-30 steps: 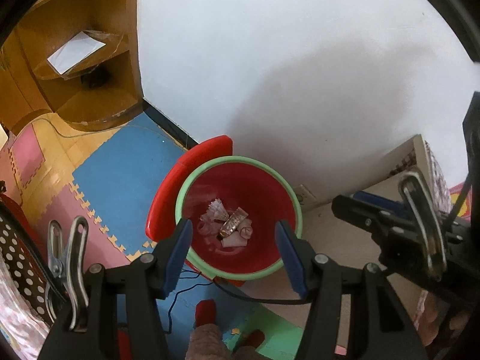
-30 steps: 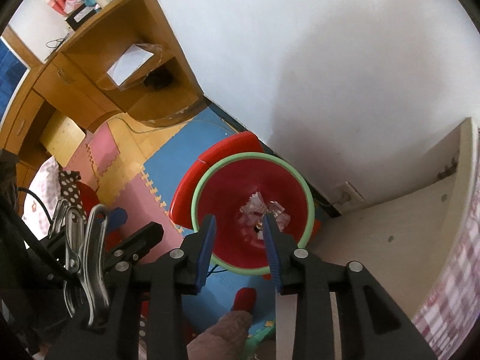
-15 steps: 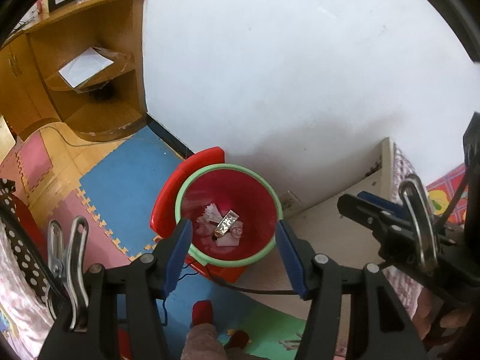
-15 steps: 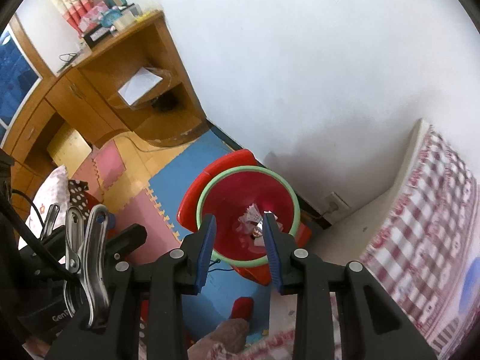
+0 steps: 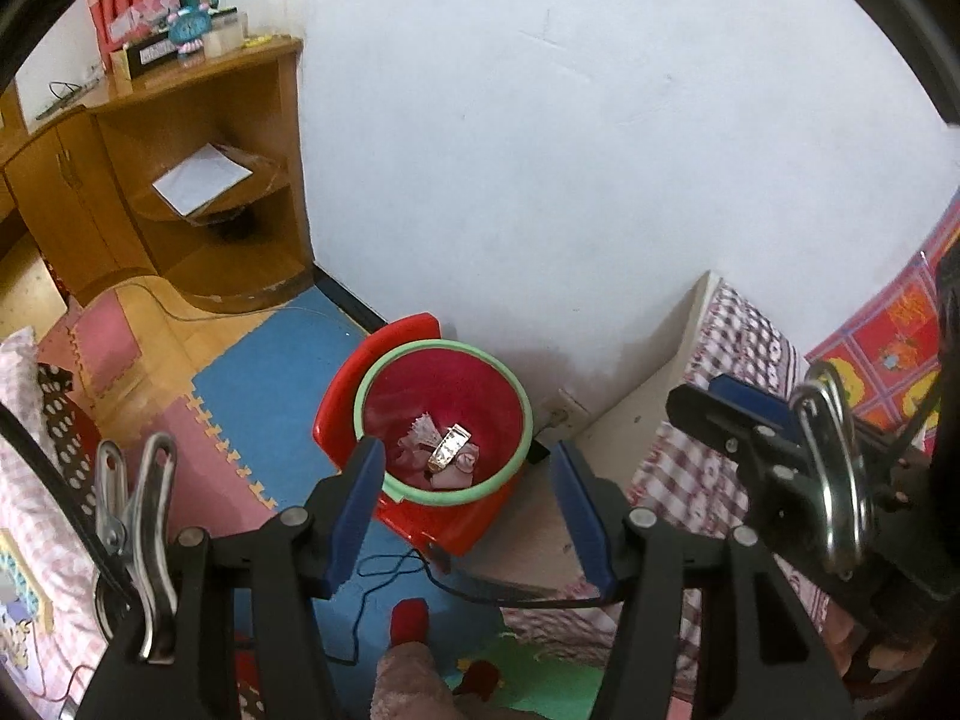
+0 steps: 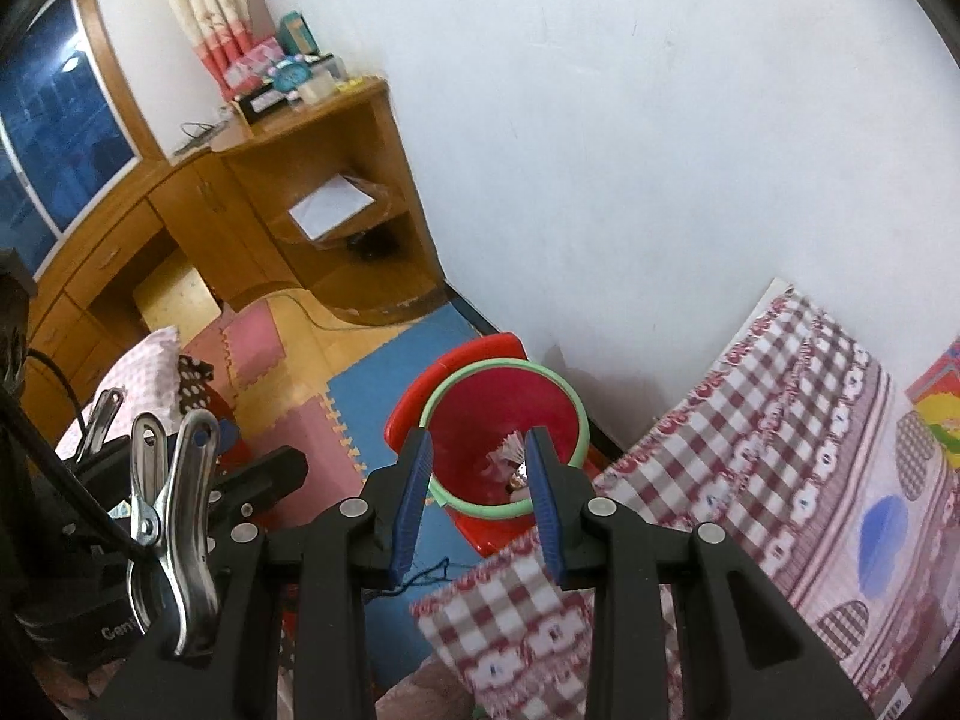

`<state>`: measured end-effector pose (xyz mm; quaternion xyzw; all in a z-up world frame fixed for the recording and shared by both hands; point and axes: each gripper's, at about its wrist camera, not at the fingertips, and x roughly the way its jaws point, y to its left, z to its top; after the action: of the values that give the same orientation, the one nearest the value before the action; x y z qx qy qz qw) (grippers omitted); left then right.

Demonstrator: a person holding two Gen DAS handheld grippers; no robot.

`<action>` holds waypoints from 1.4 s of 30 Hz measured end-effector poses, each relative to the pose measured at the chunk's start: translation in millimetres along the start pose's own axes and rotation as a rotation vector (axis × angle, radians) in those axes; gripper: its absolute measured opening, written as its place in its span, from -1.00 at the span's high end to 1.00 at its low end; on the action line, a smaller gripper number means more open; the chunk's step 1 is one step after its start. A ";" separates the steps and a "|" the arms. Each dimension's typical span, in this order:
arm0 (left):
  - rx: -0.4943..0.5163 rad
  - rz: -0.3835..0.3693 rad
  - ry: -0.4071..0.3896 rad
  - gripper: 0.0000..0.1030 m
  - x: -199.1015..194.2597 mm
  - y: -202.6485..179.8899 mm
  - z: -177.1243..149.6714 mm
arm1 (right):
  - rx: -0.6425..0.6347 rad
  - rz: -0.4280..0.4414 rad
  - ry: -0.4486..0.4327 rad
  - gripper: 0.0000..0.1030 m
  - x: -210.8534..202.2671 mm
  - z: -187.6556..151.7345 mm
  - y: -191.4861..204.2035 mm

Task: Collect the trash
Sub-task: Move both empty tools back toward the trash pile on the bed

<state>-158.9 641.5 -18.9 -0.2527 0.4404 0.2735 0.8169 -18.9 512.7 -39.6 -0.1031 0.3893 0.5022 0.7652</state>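
Observation:
A red bin with a green rim (image 5: 441, 348) stands on the floor by the white wall, with crumpled wrappers and paper trash (image 5: 447, 453) at its bottom. My left gripper (image 5: 467, 462) hangs high above it, open and empty, its blue pads framing the bin. In the right wrist view the same bin (image 6: 498, 365) and trash (image 6: 510, 459) lie below my right gripper (image 6: 478, 444), whose jaws stand partly apart with nothing between them. The right gripper (image 5: 750, 414) also shows at the right edge of the left wrist view.
A bed with a checked cover (image 6: 750, 420) is to the right of the bin. A wooden desk with shelves (image 6: 336, 192) stands at the left against the wall. Foam mats (image 5: 270, 372) cover the floor. A dark cable (image 5: 384, 570) runs near the bin's base.
Both grippers have risen and drawn back from the bin, which now looks smaller and lower. The desk top and the bed cover have come into view. Neither gripper's opening changed.

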 end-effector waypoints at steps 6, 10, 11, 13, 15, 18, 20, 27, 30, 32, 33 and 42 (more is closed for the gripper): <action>-0.010 0.021 -0.020 -0.18 -33.2 -22.2 -10.1 | 0.000 0.004 -0.044 0.36 -41.9 -20.4 -11.6; 0.011 0.013 -0.035 -0.18 -53.5 -38.9 -19.0 | 0.016 -0.005 -0.060 0.36 -68.0 -34.8 -21.2; 0.022 0.008 -0.036 -0.18 -58.5 -43.4 -21.6 | 0.021 -0.008 -0.061 0.36 -73.7 -37.8 -22.6; 0.041 -0.003 -0.035 -0.18 -66.8 -50.6 -26.8 | 0.030 -0.020 -0.064 0.36 -83.4 -43.0 -26.5; 0.056 -0.012 -0.031 -0.18 -73.8 -56.6 -32.2 | 0.049 -0.033 -0.067 0.36 -92.4 -49.5 -29.5; 0.079 -0.035 -0.020 -0.18 -79.4 -62.8 -37.6 | 0.083 -0.059 -0.080 0.36 -106.7 -61.6 -33.2; 0.103 -0.052 -0.012 -0.18 -82.6 -68.8 -41.5 | 0.114 -0.076 -0.082 0.36 -113.9 -68.8 -35.5; 0.189 -0.108 0.009 -0.18 -89.1 -87.8 -48.6 | 0.195 -0.135 -0.107 0.36 -141.6 -95.0 -38.6; 0.233 -0.125 0.005 -0.18 -93.2 -98.7 -54.5 | 0.228 -0.158 -0.120 0.36 -152.7 -107.3 -41.5; 0.256 -0.144 0.013 -0.18 -95.6 -105.8 -58.6 | 0.254 -0.169 -0.127 0.36 -159.3 -115.2 -44.5; 0.269 -0.155 0.019 -0.18 -96.5 -109.5 -60.6 | 0.265 -0.176 -0.129 0.36 -162.1 -119.0 -46.2; 0.376 -0.224 0.041 -0.18 -106.5 -152.5 -75.4 | 0.352 -0.246 -0.157 0.36 -198.1 -157.4 -67.6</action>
<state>-149.9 458.2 62.1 -0.1489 0.4695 0.0890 0.8657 -77.2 257.9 -23.2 0.0249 0.3946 0.3359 0.8549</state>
